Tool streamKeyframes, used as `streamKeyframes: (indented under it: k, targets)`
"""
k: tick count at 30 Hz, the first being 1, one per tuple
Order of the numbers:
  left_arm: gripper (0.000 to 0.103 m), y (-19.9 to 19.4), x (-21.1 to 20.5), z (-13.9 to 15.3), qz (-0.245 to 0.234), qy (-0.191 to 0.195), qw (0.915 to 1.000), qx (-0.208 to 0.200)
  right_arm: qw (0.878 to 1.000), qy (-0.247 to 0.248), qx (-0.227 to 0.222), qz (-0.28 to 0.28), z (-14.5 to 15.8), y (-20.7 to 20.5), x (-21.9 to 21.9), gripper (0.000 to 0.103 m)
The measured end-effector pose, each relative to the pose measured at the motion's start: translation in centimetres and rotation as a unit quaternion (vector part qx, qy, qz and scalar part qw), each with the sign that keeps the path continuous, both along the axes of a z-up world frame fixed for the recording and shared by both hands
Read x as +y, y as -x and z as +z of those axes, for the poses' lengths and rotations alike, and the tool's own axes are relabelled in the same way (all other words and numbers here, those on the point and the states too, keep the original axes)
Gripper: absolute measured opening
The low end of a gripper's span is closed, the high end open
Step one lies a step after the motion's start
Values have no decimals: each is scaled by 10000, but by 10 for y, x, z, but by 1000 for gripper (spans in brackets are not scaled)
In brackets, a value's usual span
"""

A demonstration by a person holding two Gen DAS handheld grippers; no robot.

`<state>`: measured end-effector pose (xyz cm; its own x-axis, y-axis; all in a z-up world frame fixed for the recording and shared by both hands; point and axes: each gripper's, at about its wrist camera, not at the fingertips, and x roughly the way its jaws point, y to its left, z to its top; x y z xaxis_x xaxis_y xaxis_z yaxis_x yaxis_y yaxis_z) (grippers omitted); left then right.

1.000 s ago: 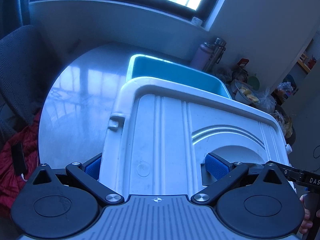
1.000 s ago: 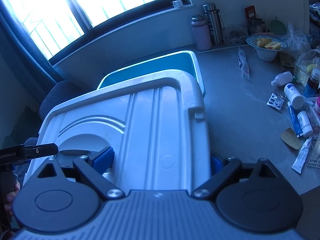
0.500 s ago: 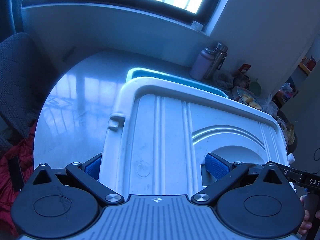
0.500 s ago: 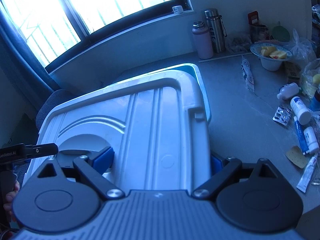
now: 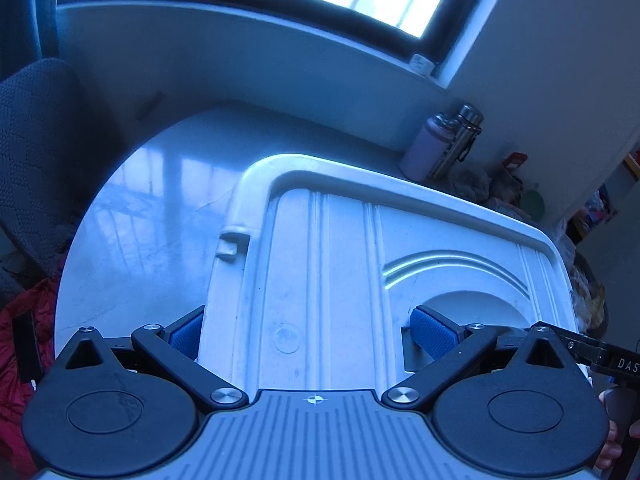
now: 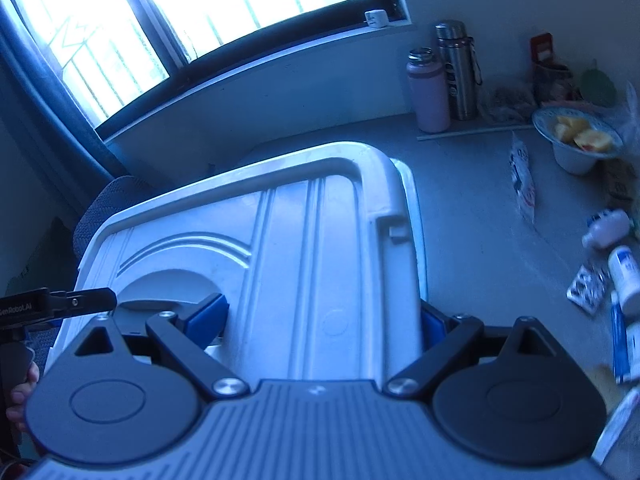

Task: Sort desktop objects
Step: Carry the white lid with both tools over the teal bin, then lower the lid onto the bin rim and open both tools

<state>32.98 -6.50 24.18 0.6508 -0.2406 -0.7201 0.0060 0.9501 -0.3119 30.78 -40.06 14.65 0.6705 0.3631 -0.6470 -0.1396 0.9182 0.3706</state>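
Both grippers carry one white lid over the worktop.

Worktop (image 6: 480, 216): pale, round-edged, under a barred window (image 6: 200, 12). White lid (image 5: 340, 272), ribbed, with an arched recess, held up between both grippers and covering whatever is below it. Left gripper (image 5: 316, 328): fingers (image 5: 432, 330) spread wide, clamped across lid's left end, one blue pad in the recess, the other on the outer rim. Right gripper (image 6: 320, 320): same hold on the right end. Far edge: two bottles (image 6: 444, 80) standing side by side; bowl (image 6: 576, 140) of fruit slices near them. Right side: small tubes and pill packs (image 6: 612, 276), scattered.
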Motion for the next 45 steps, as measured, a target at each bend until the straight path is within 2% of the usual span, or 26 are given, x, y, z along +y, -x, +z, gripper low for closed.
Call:
streamKeyframes:
  k: [17,26,31,34,39,45]
  targets:
    - [103,-85,-3,-24,25,-55,9998,192,9997,-17,234,-21,-14,-72,-1,95]
    - [103,-116,2,-36,54,-65,9996,282,9996,-2,284,-19,-23,-95,4,95]
    - [103,-127,9,-44,122,205,9989,407,9996,46,267,-67,-22,-101,6,96]
    - [103,-131,17,-48,408,365,9974,478,9988,372,305,-129,-18,-105,10,97]
    - [103,-132,16,-46,432,153,9983,348,9989,333,83,-328,-6,-105,5,97]
    - [103,-127,13,-41,350,-64,9988,321,9976,637,33,-264,0,-103,6,97]
